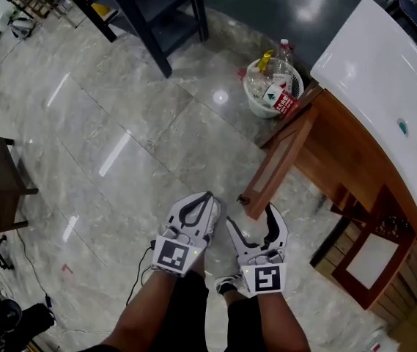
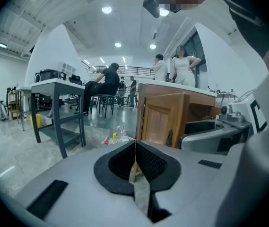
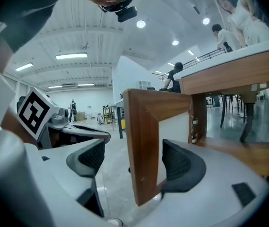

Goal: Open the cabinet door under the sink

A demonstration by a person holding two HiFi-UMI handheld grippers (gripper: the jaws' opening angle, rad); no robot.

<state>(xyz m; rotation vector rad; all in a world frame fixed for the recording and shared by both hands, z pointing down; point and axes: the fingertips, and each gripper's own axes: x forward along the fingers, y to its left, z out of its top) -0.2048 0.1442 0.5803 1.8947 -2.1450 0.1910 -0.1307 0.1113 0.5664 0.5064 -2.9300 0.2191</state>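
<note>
Right gripper [image 3: 136, 161]: jaws apart, straddling the free edge of the cabinet door [image 3: 143, 126]; swing it wider along its hinge arc, without twisting.
Left gripper [image 2: 134, 145]: jaws together, empty, beside the door; hold it clear.

Cabinet door [image 3: 143, 150]: between your right tongs [image 3: 129, 162] only its free edge shows whole; one pad [image 3: 181, 167] covers the lower panel behind it.
Cabinet inside [image 1: 395, 226]: beyond your right tongs, too dim to tell what it holds.
Counter [image 1: 369, 72]: cut off by the head view's right edge.
Basket [image 1: 270, 86]: ahead of both tongs; its bottle labels are too small to read.
Your forearms [image 1: 149, 314]: behind the tongs, cut off by the bottom edge.
</note>
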